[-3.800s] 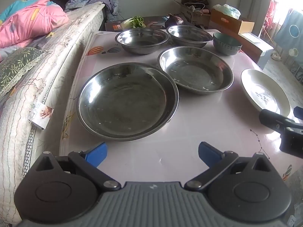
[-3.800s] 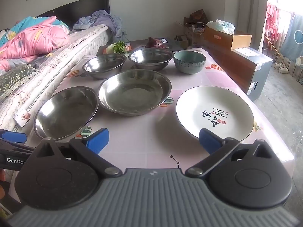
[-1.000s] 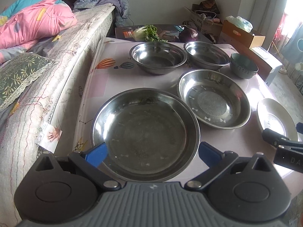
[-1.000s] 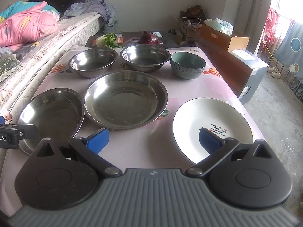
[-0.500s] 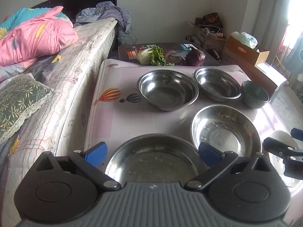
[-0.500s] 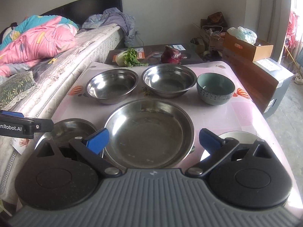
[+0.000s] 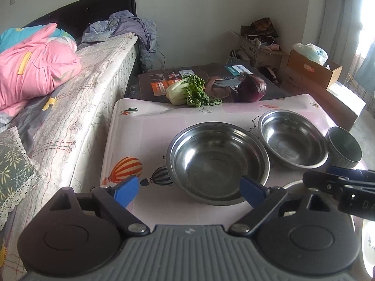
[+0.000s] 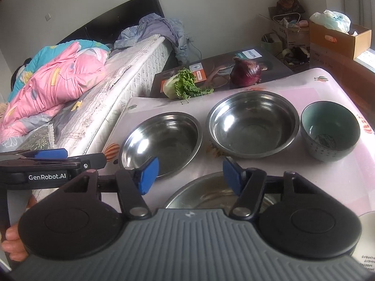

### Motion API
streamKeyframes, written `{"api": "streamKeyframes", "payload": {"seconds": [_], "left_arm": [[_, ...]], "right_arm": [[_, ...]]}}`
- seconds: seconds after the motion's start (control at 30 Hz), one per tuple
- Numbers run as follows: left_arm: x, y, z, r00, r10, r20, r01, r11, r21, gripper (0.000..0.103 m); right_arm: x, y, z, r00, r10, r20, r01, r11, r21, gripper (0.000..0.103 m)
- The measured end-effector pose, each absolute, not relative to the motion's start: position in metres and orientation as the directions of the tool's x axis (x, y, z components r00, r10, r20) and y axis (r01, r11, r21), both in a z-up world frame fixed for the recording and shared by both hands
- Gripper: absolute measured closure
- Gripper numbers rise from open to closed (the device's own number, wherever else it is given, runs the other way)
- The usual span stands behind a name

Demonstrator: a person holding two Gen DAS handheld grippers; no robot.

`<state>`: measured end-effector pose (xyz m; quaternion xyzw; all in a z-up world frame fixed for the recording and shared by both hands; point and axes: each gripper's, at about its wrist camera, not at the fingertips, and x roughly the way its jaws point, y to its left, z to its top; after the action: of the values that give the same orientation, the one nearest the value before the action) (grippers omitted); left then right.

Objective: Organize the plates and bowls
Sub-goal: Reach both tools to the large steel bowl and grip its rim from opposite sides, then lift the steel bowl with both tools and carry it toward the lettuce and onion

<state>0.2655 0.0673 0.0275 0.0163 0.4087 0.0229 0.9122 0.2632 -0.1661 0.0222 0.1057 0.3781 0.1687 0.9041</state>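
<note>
Bowls along table's [image 8: 332,182] far edge, likely sorted by kind; left gripper [image 7: 188,190] closing astride steel bowl's [image 7: 218,161] near rim, right gripper [image 8: 191,174] closing empty

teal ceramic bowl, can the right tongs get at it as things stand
Probably yes. The teal ceramic bowl stands alone near the table's right edge, apart from the steel bowl beside it, nothing stacked in it. The right tongs hold nothing, jaws closing.

Greens [image 8: 185,84], probably red onion [image 8: 246,71], pink quilt [image 8: 56,86].
</note>
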Motion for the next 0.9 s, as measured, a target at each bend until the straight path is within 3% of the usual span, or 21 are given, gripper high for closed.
{"api": "streamKeyframes", "payload": {"seconds": [0.27, 0.43, 0.5, 0.9], "left_arm": [[0.321, 0.066, -0.019, 0.547, 0.121, -0.828, -0.040, 0.992, 0.119, 0.045], [0.331, 0.070, -0.035, 0.492, 0.147, -0.858, -0.042, 0.989, 0.145, 0.069], [0.331, 0.071, -0.041, 0.478, 0.144, -0.867, -0.034, 0.989, 0.145, 0.074], [0.314, 0.091, -0.045, 0.434, 0.119, -0.893, -0.042, 0.993, 0.113, 0.074]], "right_arm": [[0.325, -0.143, -0.017, 0.615, 0.380, -0.691, -0.214, 0.924, 0.318, 0.076], [0.342, -0.131, -0.029, 0.596, 0.365, -0.715, -0.222, 0.931, 0.291, 0.086], [0.346, -0.126, -0.033, 0.588, 0.361, -0.724, -0.231, 0.933, 0.277, 0.089], [0.349, -0.104, -0.041, 0.540, 0.378, -0.752, -0.303, 0.921, 0.246, 0.095]]}}
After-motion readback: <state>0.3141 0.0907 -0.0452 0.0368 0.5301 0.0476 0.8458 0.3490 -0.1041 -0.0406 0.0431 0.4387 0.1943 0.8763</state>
